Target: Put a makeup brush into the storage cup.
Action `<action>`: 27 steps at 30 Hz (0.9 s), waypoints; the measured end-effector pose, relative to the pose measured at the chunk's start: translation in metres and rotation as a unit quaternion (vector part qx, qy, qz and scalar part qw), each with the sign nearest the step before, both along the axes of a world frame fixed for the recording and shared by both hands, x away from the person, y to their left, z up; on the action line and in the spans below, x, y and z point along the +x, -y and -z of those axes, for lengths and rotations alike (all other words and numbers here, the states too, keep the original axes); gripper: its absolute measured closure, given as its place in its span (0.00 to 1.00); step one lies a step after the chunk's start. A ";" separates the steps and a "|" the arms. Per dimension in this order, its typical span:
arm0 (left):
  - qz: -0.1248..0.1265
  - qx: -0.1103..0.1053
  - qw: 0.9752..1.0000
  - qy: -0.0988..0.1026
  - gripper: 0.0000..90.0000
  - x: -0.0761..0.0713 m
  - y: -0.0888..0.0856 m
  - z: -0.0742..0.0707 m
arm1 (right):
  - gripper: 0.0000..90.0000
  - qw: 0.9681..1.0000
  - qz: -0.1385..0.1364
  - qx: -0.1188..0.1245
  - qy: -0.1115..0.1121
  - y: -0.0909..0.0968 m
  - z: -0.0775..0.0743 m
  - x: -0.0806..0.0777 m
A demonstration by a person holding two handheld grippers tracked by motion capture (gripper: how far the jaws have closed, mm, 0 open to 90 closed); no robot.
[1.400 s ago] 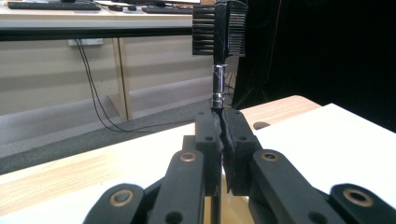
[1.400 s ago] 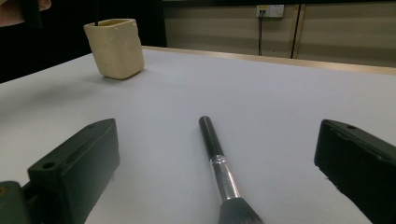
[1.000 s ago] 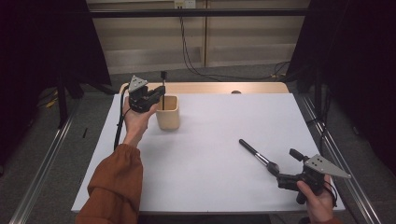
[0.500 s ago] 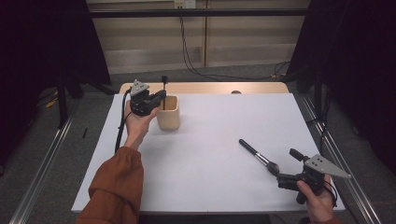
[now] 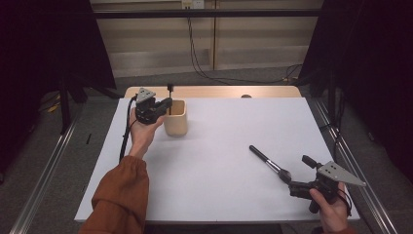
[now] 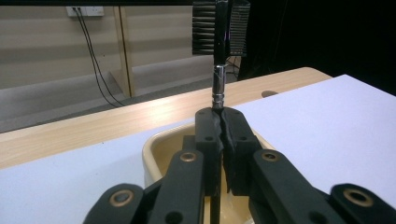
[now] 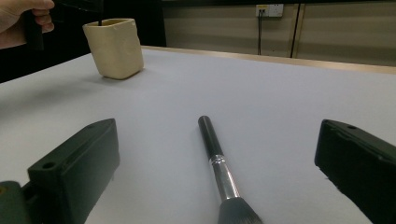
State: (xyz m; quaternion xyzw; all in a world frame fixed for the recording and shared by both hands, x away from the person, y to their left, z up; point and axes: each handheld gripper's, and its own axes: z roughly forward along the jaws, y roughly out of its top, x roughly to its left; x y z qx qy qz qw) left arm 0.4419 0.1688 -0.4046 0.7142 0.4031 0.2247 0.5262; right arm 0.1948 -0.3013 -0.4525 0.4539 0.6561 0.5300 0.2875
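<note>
Surface: white sheet (image 5: 214,165) over a wooden table, dark curtains at both sides, pale wall with cables behind.
Left tool: left tool (image 6: 219,135) has its jaws closed tight on the thin stem of a small flat brush (image 6: 219,28), bristle head up above the jaws, the stem running down below them.
Below left tool: cream cup (image 5: 175,118) directly under the jaws; the brush's lower end is over or inside the cup's mouth, how deep I cannot tell.
Right tool: right tool (image 7: 215,158) has its jaws wide apart, holding nothing.
Between right jaws: round makeup brush (image 7: 219,163) lying flat on the surface, bristles toward the tool, black handle pointing away.
Handling: both brushes look light and stiff; the metal collar looks slippery and the bristles soft, so the black handle seems the best place to grip.
Cup: probably light, easily tipped if the stem catches its rim.
</note>
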 end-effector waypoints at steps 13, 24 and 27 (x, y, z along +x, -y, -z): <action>-0.010 0.003 1.000 -0.008 0.95 -0.001 -0.005 0.007 | 0.00 1.000 -0.001 0.000 0.000 -0.001 0.000 0.000; 0.004 -0.013 1.000 -0.015 0.89 -0.003 -0.006 0.008 | 0.00 1.000 -0.002 0.001 0.001 0.000 0.000 0.000; 0.001 -0.014 1.000 -0.013 0.84 -0.004 -0.007 0.007 | 0.00 1.000 -0.002 0.001 0.001 0.000 0.000 0.000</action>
